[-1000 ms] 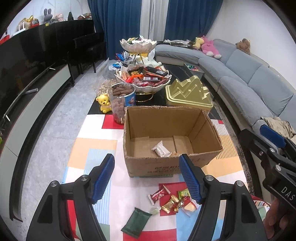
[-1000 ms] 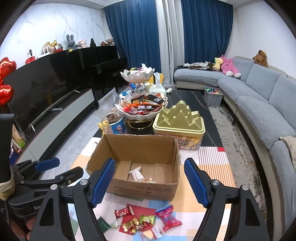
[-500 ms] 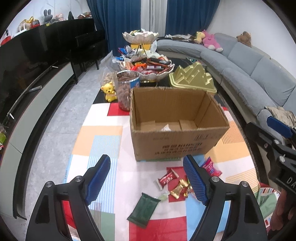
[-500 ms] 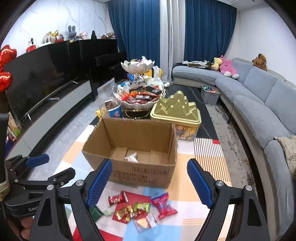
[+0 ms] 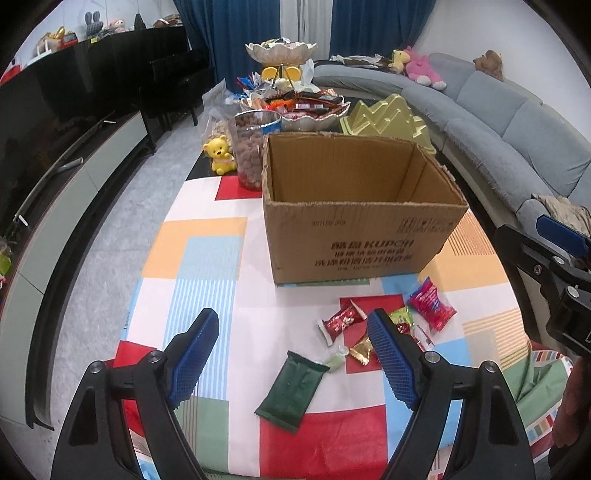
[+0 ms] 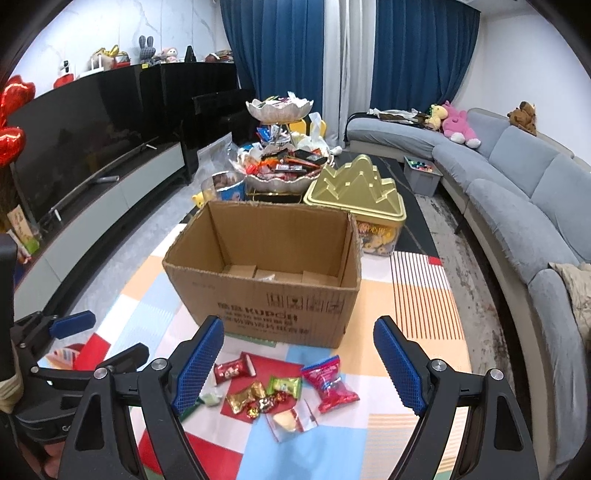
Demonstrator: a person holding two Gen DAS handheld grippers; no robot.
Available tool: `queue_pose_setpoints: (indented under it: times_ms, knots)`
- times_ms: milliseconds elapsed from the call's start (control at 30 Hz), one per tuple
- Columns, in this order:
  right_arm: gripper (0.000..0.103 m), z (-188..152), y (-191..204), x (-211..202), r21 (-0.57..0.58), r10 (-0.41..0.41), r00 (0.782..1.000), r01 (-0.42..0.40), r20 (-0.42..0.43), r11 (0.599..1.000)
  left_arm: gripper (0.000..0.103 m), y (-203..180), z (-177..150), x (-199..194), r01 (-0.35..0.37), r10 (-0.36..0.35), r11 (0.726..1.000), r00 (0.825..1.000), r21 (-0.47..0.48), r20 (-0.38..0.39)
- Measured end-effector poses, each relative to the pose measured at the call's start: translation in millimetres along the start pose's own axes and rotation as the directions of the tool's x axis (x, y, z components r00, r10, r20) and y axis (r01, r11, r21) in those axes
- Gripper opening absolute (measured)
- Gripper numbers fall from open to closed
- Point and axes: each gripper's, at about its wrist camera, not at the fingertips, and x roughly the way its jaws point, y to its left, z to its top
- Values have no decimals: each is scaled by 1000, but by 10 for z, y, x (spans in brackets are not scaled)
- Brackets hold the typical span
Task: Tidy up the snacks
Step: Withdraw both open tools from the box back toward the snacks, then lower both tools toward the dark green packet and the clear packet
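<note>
Barely started: cardboard box nearly empty, wrapped snacks loose on near mat, left gripper and right gripper both spread, holding nothing.

Grey curved sofa set along the right, blue curtains hung at the far wall, black television mounted left over a low cabinet, marble-patterned wall seen above, grey floor laid beneath.
</note>
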Motion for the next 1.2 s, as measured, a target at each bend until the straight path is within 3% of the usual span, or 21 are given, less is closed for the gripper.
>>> queue_pose_setpoints:
  times_ms: [700,1200]
  knots:
    - [84,-509,125,194,-39,-1,998,-1,-61,999,83,26,-462,238,-24,24,1000,999,8,-45]
    - [84,-838,185,337,-65,-5,998,1,-68,998,83,14,-699,388,-23,23,998,1000,59,-1]
